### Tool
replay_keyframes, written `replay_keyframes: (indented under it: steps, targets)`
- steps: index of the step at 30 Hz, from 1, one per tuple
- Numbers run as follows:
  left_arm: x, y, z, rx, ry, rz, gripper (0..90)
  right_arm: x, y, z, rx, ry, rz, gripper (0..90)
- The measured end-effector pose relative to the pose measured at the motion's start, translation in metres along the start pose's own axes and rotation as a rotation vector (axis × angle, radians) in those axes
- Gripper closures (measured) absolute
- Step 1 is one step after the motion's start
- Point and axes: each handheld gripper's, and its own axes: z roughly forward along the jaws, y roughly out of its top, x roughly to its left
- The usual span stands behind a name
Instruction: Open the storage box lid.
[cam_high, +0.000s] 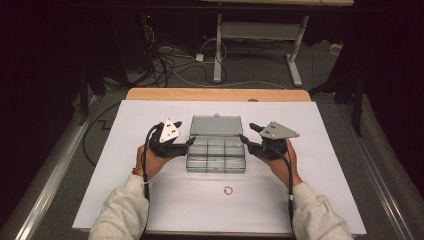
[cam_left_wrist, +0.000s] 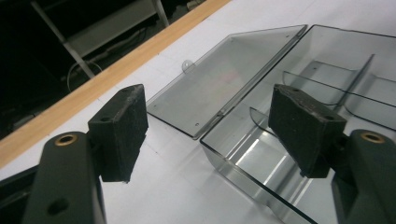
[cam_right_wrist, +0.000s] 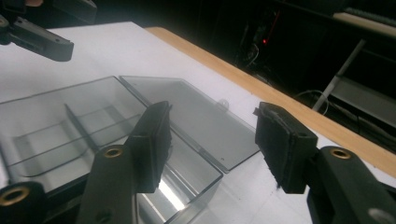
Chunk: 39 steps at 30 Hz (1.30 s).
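You hold two grippers over one white sheet (cam_high: 150, 200) that covers the table (cam_high: 215, 94). Between them lies one clear box (cam_high: 216, 156), lid (cam_high: 216, 125) flung back flat on the sheet at the far side. You can count six compartments in the high view, two rows of three; nothing can be made out inside them.

Your left gripper (cam_high: 190, 141) sits at the box's left edge with its jaws wide apart. In the left gripper view its two pads (cam_left_wrist: 122, 130) straddle the near corner of the box, one over the sheet, the other over a compartment. Whether either touches the wall cannot be told.

Your right gripper (cam_high: 244, 132) mirrors it at the right edge, jaws also wide, one pad (cam_right_wrist: 153, 140) over the box and one outside.

One small ring (cam_high: 228, 190) lies on the sheet nearer you, apart from the box.
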Motion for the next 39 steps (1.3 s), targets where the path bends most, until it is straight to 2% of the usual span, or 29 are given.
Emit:
replay_keyframes:
  steps: [2,5,11,16,19,22,25,34,39]
  targets:
    - [-0.003,0.000,-0.006,-0.002,-0.008,0.017,24.8,0.004,0.001,-0.008,-0.016,0.001,-0.016,42.9]
    - [-0.009,0.001,-0.015,-0.010,0.002,0.043,21.8,0.009,0.000,-0.019,-0.025,0.010,-0.042,40.0]
    - [-0.020,-0.002,-0.029,-0.030,0.005,0.097,19.7,0.014,-0.001,-0.040,-0.054,0.027,-0.059,37.1]
    - [-0.030,-0.007,-0.039,-0.037,0.002,0.143,19.7,0.021,-0.004,-0.053,-0.054,0.047,-0.087,35.5]
    - [-0.035,-0.013,-0.044,-0.049,0.003,0.150,19.8,0.024,-0.009,-0.058,-0.058,0.059,-0.085,34.6]
    - [-0.040,-0.021,-0.048,-0.041,0.005,0.164,19.7,0.028,-0.013,-0.063,-0.051,0.060,-0.093,33.2]
    - [-0.040,-0.029,-0.051,-0.037,-0.007,0.152,19.7,0.030,-0.016,-0.066,-0.051,0.060,-0.098,32.0]
    - [-0.040,-0.049,-0.059,-0.006,0.001,0.164,19.7,0.038,-0.029,-0.077,-0.037,0.049,-0.116,31.1]
    - [-0.037,-0.062,-0.067,0.000,0.002,0.138,19.6,0.039,-0.037,-0.085,-0.031,0.047,-0.121,31.1]
